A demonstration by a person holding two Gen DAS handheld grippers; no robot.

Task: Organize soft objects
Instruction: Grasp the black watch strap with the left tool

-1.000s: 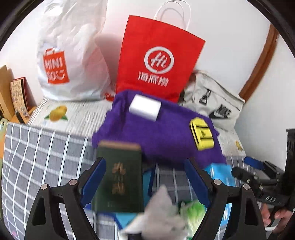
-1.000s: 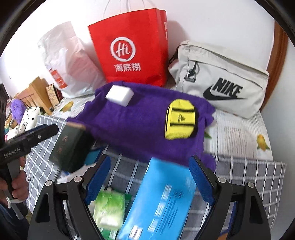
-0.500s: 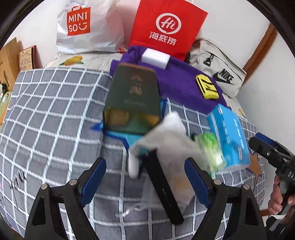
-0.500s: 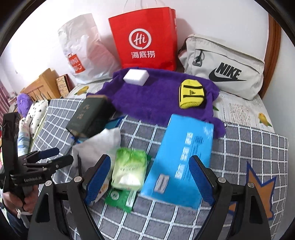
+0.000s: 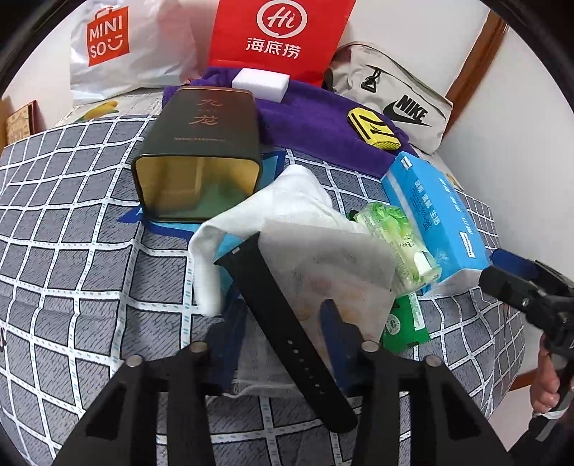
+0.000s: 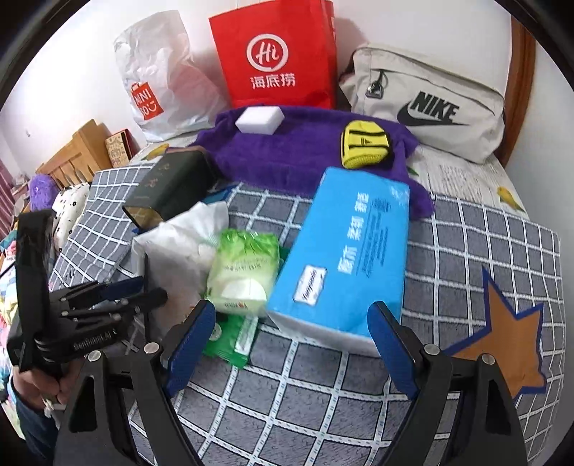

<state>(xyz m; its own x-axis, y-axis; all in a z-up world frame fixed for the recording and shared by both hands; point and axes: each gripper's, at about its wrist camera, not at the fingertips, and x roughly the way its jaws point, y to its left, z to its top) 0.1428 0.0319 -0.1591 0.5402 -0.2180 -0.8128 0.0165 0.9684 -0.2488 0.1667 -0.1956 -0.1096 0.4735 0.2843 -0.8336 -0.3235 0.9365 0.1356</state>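
Soft objects unsorted: white cloth (image 5: 308,229), green wipes (image 6: 244,272), blue tissue pack (image 6: 344,258) heaped beside the purple towel (image 6: 305,150). Left gripper (image 5: 283,333) is closing around black strap (image 5: 283,322) on the cloth; right gripper (image 6: 290,344) spread, empty.

white wall (image 6: 412,21), wooden bed frame (image 6: 518,89)

Red paper bag (image 6: 276,57) and white plastic bag (image 6: 161,71) (upright) — against the wall.
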